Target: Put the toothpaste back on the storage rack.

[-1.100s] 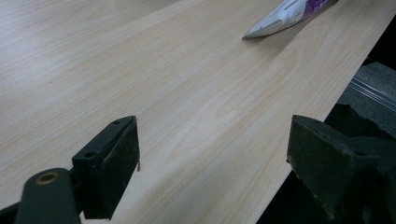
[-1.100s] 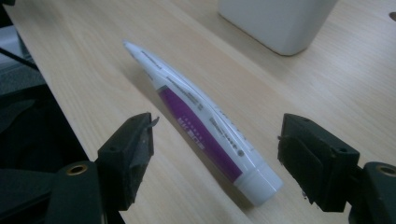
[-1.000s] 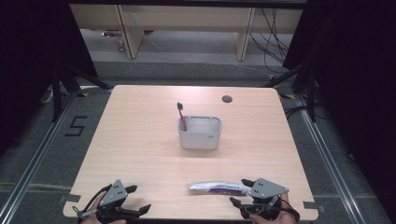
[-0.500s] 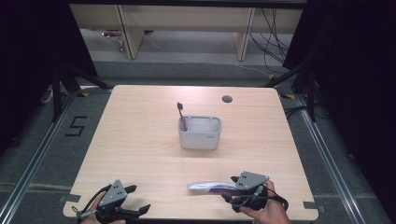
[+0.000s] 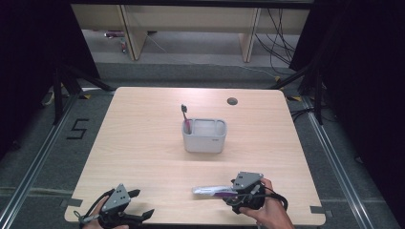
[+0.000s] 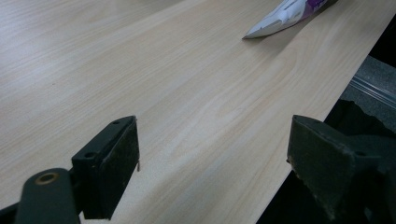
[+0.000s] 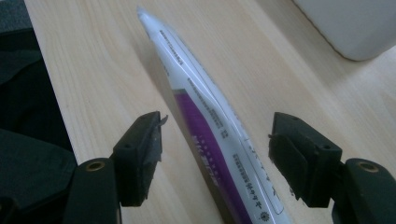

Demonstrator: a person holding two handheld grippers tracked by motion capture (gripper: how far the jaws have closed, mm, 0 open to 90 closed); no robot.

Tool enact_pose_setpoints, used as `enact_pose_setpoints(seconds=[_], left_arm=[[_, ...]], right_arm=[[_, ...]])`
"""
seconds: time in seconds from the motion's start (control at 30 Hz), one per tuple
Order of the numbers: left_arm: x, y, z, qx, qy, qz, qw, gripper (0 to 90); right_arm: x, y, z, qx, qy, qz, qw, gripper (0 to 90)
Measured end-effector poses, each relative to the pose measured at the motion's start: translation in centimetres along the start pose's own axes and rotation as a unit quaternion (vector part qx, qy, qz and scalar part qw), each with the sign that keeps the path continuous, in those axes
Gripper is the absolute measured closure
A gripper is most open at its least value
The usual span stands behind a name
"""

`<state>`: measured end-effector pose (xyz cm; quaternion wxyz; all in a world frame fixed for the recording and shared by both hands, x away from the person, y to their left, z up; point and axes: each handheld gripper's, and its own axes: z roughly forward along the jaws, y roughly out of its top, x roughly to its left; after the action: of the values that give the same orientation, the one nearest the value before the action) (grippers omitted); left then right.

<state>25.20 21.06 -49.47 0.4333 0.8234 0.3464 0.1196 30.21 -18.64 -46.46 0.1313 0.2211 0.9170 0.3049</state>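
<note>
1. Tube (image 5: 212, 192) lies flat on the counter (image 5: 143, 143) near the front edge, well in front of the grey holder (image 5: 204, 136); a toothbrush (image 5: 185, 119) stands in the holder's left compartment.
2. Right hand-held gripper (image 7: 215, 149) is released, jaws spread on either side of the tube (image 7: 219, 144), neither jaw touching it, as far as the right gripper view shows.
3. Left hand-held gripper (image 6: 212, 158) is released too, grasping nothing, at the counter's front-left edge (image 5: 125, 210); the tube's flat crimped end (image 6: 280, 18) points toward it, well apart.
4. Handling judgement: the tube is light, soft-walled and glossy, so it likely squashes and may slip under a hard pinch.
5. Best hold is probably across the purple-printed mid-body, where it looks fuller; the crimped tail is thin and floppy.
6. Risk: a low jaw scraping the counter could push the tube aside; close gently.
</note>
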Motion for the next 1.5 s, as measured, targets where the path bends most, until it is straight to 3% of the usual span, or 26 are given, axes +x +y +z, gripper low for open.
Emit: enact_pose_setpoints(seconds=[0.07, 0.1, 0.17, 0.47, 0.5, 0.53, 0.7, 0.73, 0.8, 1.03, 1.13, 1.17, 1.23, 1.3, 1.33, 1.4, 1.5], left_arm=[[0.0, 0.0, 0.1, -0.002, -0.002, -0.002, 1.0000, 16.5], [0.2, 0.0, 0.0, 0.007, 0.003, 0.009, 0.9999, 16.5], [0.0, 0.0, 0.1, -0.002, -0.003, -0.004, 1.0000, 16.5], [0.0, 0.0, 0.0, -0.003, -0.002, -0.003, 1.0000, 16.5], [0.1, 0.0, -0.1, 0.005, 0.002, 0.006, 1.0000, 16.5], [0.0, 0.0, -0.1, 0.001, -0.002, -0.001, 1.0000, 16.5], [0.2, 0.0, -0.1, 0.007, 0.001, 0.009, 0.9999, 16.5], [0.0, 0.0, 0.0, -0.001, -0.003, 0.000, 1.0000, 16.5], [0.0, 0.0, 0.0, 0.000, -0.003, 0.002, 1.0000, 16.5], [0.0, 0.0, 0.1, -0.002, -0.006, 0.006, 1.0000, 16.5], [0.1, 0.0, 0.0, 0.006, -0.007, 0.013, 0.9999, 16.5], [0.0, 0.0, 0.0, 0.001, -0.009, 0.004, 1.0000, 16.5], [0.1, 0.0, 0.0, 0.006, -0.005, 0.015, 0.9998, 16.5], [0.0, 0.0, 0.0, 0.004, -0.005, 0.010, 0.9999, 16.5], [0.0, 0.0, 0.0, 0.001, -0.007, 0.003, 1.0000, 16.5], [0.1, 0.0, 0.0, 0.004, -0.006, 0.013, 0.9999, 16.5], [-0.2, 0.0, 0.1, 0.000, -0.006, 0.006, 1.0000, 16.5]], right_arm=[[-0.1, 0.1, 0.3, 0.003, -0.001, -0.004, 1.0000, 35.4], [-0.2, 0.2, 0.4, 0.008, 0.001, -0.007, 0.9999, 35.7], [-0.2, 0.4, 0.5, 0.016, 0.005, -0.008, 0.9998, 35.8], [-0.7, 1.5, 1.2, 0.042, 0.015, -0.017, 0.9988, 37.9], [-0.8, 1.6, 1.2, 0.043, 0.016, -0.029, 0.9985, 38.1], [-0.7, 1.7, 1.3, 0.046, 0.014, -0.025, 0.9985, 38.4], [-0.9, 1.9, 1.6, 0.059, 0.027, -0.038, 0.9972, 40.7], [-0.9, 1.9, 1.6, 0.068, 0.023, -0.032, 0.9969, 40.9], [-1.1, 1.9, 1.7, 0.081, 0.032, -0.040, 0.9954, 42.5], [-1.3, 2.0, 2.2, 0.097, 0.029, -0.046, 0.9938, 44.1], [-1.3, 2.3, 2.6, 0.111, 0.034, -0.057, 0.9916, 44.1], [-1.3, 2.4, 2.8, 0.115, 0.036, -0.061, 0.9908, 44.2], [-1.2, 2.6, 3.0, 0.129, 0.041, -0.057, 0.9892, 44.9], [-1.2, 2.8, 3.3, 0.133, 0.049, -0.070, 0.9874, 46.8], [-1.1, 2.8, 3.4, 0.136, 0.049, -0.066, 0.9873, 47.2], [-1.2, 3.0, 3.6, 0.141, 0.055, -0.073, 0.9857, 49.3], [-1.2, 3.1, 3.8, 0.161, 0.062, -0.080, 0.9817, 50.0]])
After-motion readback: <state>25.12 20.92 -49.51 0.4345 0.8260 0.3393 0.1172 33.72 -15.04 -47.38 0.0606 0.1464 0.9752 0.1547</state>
